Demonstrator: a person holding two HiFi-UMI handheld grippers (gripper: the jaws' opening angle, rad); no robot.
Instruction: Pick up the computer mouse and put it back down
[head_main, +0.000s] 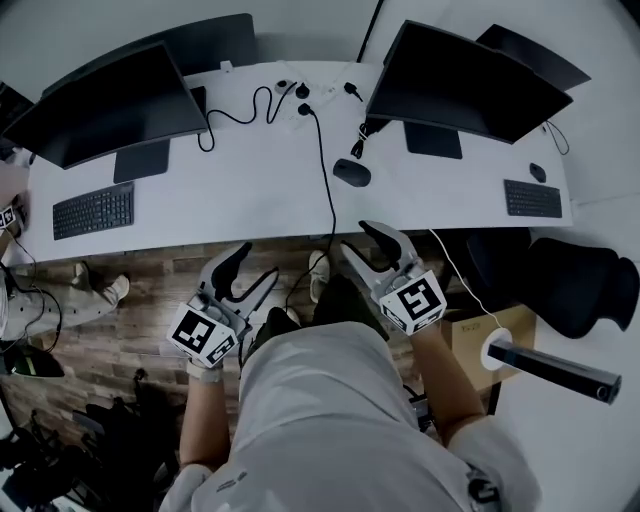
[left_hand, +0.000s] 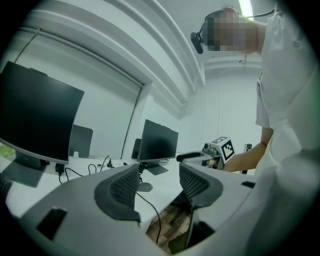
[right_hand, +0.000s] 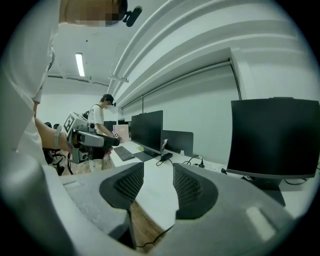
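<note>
Grey shirt (head_main: 330, 420) fills the foreground. Just short of the white desk (head_main: 250, 190), the left gripper (head_main: 258, 262) and right gripper (head_main: 357, 238) hang with jaws spread, nothing between them. The computer mouse (head_main: 351, 172) lies on the desk, right of a black cable (head_main: 327, 170).

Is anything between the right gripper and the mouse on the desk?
Nothing visible. The mouse lies on the white desk ahead of the right gripper. A black cable runs just left of it in the head view, beside the path, not across it.
</note>
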